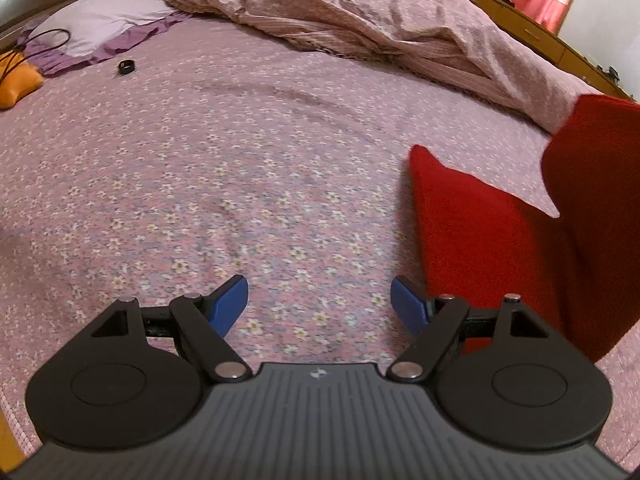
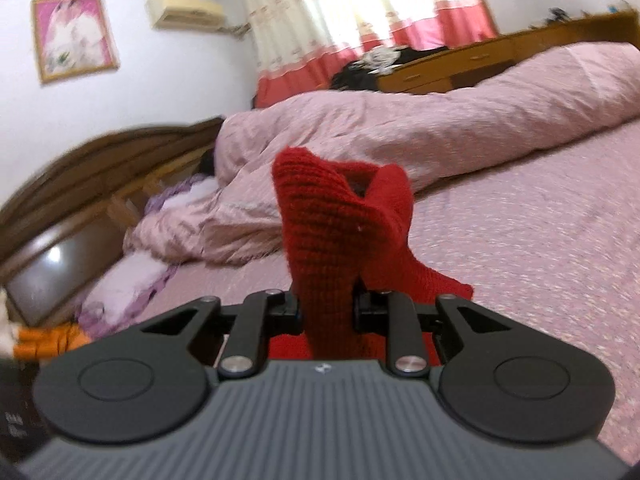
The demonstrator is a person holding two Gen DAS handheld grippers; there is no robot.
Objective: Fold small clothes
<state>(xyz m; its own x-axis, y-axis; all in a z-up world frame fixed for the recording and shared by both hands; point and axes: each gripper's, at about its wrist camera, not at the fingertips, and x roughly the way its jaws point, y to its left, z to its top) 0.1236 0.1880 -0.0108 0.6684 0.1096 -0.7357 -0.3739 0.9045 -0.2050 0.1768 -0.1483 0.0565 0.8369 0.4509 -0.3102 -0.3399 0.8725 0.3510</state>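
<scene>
A red knitted garment (image 2: 332,232) is pinched between the jaws of my right gripper (image 2: 327,304), which is shut on it and holds it lifted above the bed; its loose end folds over in front of the camera. In the left wrist view the same red garment (image 1: 492,248) hangs at the right, its lower part draped down to the flowered bedsheet (image 1: 240,184). My left gripper (image 1: 319,300) stands open over the bare sheet, blue fingertips (image 1: 230,304) wide apart, with nothing between them. The garment lies just to the right of it, apart from the fingers.
A crumpled pink quilt (image 1: 360,12) lies across the far side of the bed. A lilac pillow (image 1: 100,20), an orange cushion (image 1: 16,84) with a black cable, and a small black ring (image 1: 126,67) sit at the far left. Wooden headboard (image 2: 100,168) and dresser (image 2: 500,56) border the bed.
</scene>
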